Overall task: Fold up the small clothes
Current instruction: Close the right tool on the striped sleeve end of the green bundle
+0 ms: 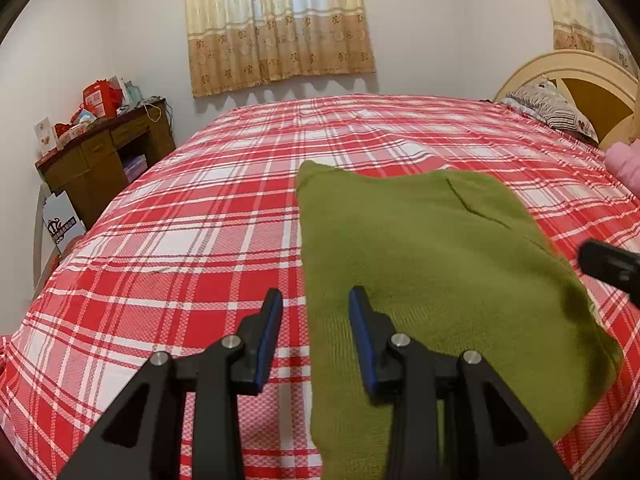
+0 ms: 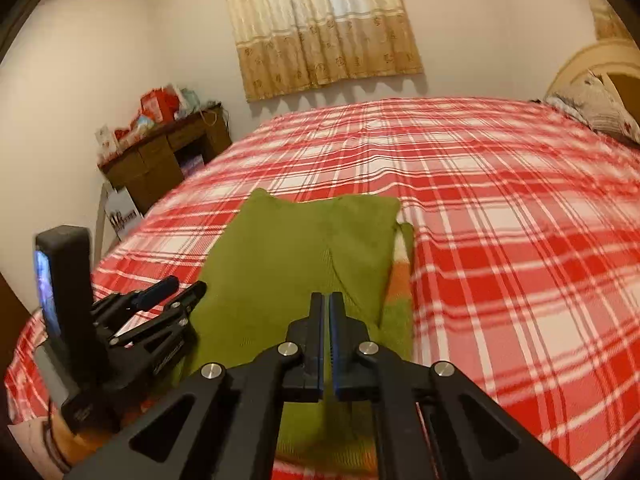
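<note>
A green knitted garment (image 1: 432,272) lies flat and partly folded on the red plaid bed (image 1: 192,216). My left gripper (image 1: 316,300) is open over the garment's left edge, one finger above the bedspread and one above the knit, holding nothing. In the right wrist view the garment (image 2: 288,264) shows a folded flap and an orange-striped strip along its right side. My right gripper (image 2: 329,300) hovers over its near part with fingers closed together; no cloth is visibly pinched between them. The left gripper (image 2: 176,292) shows at the left of that view. The right gripper's tip shows at the right edge of the left view.
A wooden desk (image 1: 104,152) with red boxes stands at the far left against the wall. A pillow (image 1: 552,108) and a headboard (image 1: 580,76) are at the far right, with something pink (image 1: 626,164) beside them. A curtain (image 1: 276,24) hangs behind the bed.
</note>
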{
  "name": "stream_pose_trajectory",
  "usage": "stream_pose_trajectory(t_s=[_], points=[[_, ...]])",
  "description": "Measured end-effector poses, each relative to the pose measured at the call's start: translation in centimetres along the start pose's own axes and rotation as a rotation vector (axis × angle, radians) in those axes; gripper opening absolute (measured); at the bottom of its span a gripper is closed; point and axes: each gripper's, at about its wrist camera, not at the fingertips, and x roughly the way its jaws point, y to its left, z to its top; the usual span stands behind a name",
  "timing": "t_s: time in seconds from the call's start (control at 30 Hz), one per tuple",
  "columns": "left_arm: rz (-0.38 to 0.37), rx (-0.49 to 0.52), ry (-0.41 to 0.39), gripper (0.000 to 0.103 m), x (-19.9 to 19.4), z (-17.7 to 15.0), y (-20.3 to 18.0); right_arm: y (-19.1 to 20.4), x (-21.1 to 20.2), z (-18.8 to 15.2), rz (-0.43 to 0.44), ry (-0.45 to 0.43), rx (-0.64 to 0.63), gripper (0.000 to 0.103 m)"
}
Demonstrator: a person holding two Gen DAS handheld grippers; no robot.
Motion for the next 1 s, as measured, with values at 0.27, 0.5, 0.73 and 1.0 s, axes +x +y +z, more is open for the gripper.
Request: stream_pose_trajectory(t_s=[0.27,0.5,0.73,1.0], points=[[0.003,0.002,-0.002,0.037,0.0,-0.1,-0.4,-0.3,3.9,-1.9,-0.059,0.036,-0.053,0.002],[-0.003,-0.012,-0.006,0.038,-0.2,-0.2,-0.2,0.0,3.9,-2.2,-0.069,0.012,-0.069,0.002],[-0.056,-0.185,0.024,0.082,-1.5,-1.9,3.7,0.2,3.3,-2.5,-0.069,-0.003,-0.073,0.002],[-0.103,-0.191,0.088,0.089,-1.1,-2.3,6.6,-2.0,1.9,-3.7,0.069,0.009,0.051,0.002]])
